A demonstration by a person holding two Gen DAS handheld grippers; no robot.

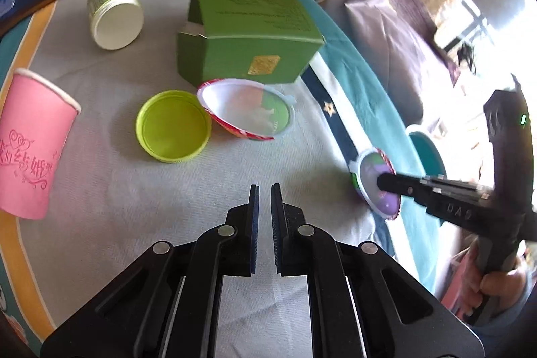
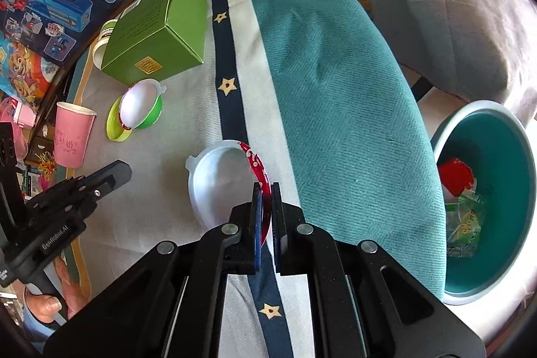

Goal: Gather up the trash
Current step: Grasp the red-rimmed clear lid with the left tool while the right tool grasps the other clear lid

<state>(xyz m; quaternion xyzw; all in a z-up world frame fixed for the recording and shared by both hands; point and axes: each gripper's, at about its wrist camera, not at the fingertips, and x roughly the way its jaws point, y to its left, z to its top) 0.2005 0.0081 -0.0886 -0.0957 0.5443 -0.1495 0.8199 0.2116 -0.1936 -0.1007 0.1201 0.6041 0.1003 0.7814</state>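
My right hand-held gripper [image 2: 266, 190] pinches the red-rimmed white plastic cup [image 2: 214, 183]; left hand-held gripper [image 1: 265, 190] closed empty; next, carry it rightward to the teal bin [image 2: 483, 156]

The left gripper [image 1: 265, 190] points steeply down, its jaws drawn nearly together with nothing between the pads. The right gripper [image 2: 266, 190] also tilts steeply down, its jaws pinched on a thin red-edged rim. A hand [image 1: 496, 287] wraps the right gripper's handle from below, and another hand [image 2: 50, 304] grips the left one's handle, thumb across the front.
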